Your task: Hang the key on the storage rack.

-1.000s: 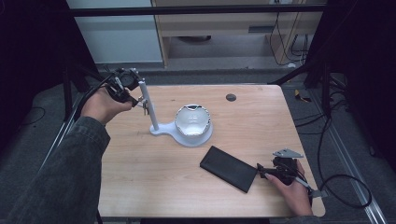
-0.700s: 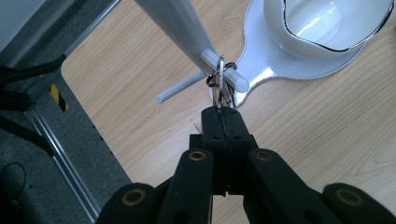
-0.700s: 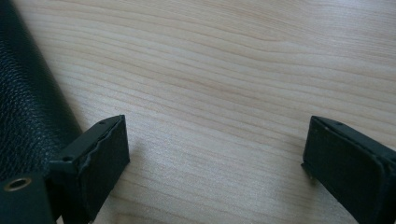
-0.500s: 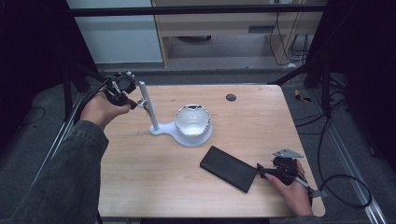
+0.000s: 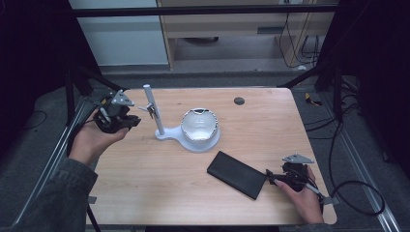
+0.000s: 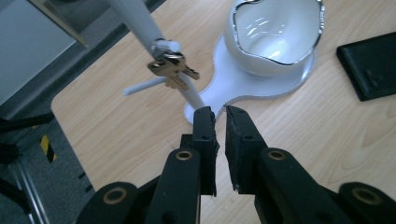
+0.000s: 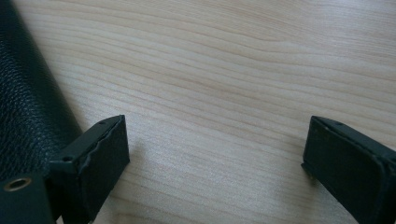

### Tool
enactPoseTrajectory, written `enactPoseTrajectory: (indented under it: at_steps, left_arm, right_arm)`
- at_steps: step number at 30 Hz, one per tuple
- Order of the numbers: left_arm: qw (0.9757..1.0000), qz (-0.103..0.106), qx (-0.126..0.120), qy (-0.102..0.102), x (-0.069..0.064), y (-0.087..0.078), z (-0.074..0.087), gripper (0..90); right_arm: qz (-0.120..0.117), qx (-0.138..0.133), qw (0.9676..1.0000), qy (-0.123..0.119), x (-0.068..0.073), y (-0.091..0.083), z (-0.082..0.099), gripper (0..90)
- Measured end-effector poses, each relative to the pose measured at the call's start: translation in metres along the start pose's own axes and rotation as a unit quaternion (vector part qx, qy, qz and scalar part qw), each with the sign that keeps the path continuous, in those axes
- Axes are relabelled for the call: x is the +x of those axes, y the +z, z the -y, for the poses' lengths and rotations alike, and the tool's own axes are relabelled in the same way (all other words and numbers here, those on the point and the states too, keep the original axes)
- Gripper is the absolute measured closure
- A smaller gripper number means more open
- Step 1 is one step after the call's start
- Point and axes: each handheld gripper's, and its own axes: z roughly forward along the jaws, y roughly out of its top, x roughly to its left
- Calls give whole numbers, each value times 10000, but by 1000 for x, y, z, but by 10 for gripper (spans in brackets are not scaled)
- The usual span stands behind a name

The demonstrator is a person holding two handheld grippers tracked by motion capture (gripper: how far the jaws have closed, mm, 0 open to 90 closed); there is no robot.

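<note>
The left gripper (image 6: pixel 219 112), jaws a narrow slit apart and just been opening on nothing, points at the keys (image 6: pixel 172 68) hanging on the tilted white post (image 6: pixel 140 28) just ahead.

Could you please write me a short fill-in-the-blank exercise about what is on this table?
1. The keys hang from the white ____ of the stand.
2. The white bowl sits on the stand's ____.
3. The black case lies nearest the ____ hand-held gripper.

Missing words: post; base; right
</note>
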Motion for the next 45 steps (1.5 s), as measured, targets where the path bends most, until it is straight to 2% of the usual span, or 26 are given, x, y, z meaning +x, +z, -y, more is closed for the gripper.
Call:
enactPoseTrajectory:
  at_steps: [4, 6, 7, 10, 11, 12, 13, 14, 16, 24, 29, 31, 32, 35, 37, 45]
  left_arm:
    - [9999, 100, -92, 81, -12, 0, 4, 825]
    - [9996, 208, -171, 83, -21, 2, 6, 827]
    - [9994, 252, -172, 158, -25, 3, 7, 830]
    - [9986, 418, -243, 220, -39, 9, 10, 839]
    - [9977, 561, -307, 221, -48, 16, 13, 850]
    - [9977, 561, -307, 221, -48, 16, 13, 864]
    - [9968, 695, -298, 248, -56, 26, 16, 872]
    - [9968, 695, -298, 248, -56, 26, 16, 877]
    - [9959, 830, -259, 258, -67, 40, 21, 895]
    - [9941, 1029, -177, 300, -84, 66, 28, 900]
    - [9929, 1128, -187, 340, -96, 81, 28, 900]
    - [9910, 1255, -218, 401, -104, 91, 27, 900]
    - [9910, 1255, -218, 401, -104, 91, 27, 900]
    - [9894, 1338, -220, 523, -117, 101, 24, 900]
    - [9887, 1386, -236, 523, -121, 106, 24, 900]
    - [9864, 1526, -192, 574, -133, 123, 25, 900]
  right_arm:
    - [3, -1, 10000, -10, 0, 0, 0, 71]
    - [-3, -4, 10000, -5, 0, 0, 0, 72]
    - [-7, 2, 10000, -14, -1, 0, 0, 76]
    - [-48, 25, 10000, -63, 0, -2, -3, 83]
    - [-9, -39, 9999, -125, 1, -4, -4, 92]
    - [-25, -67, 9999, -139, 2, -6, -5, 98]
    - [7, -104, 9998, -174, 2, -6, -5, 106]
    - [7, -104, 9998, -174, 2, -6, -5, 106]
    - [16, -186, 9996, -190, 3, -9, -6, 124]
    - [64, -286, 9993, -239, 5, -14, -7, 144]
    - [77, -365, 9984, -419, 9, -15, -9, 153]
    - [56, -372, 9983, -448, 11, -16, -9, 156]
    - [56, -372, 9983, -448, 11, -16, -9, 156]
    - [37, -387, 9980, -491, 14, -16, -9, 159]
    - [28, -395, 9976, -569, 15, -16, -9, 161]
    - [2, -422, 9975, -573, 17, -17, -10, 162]
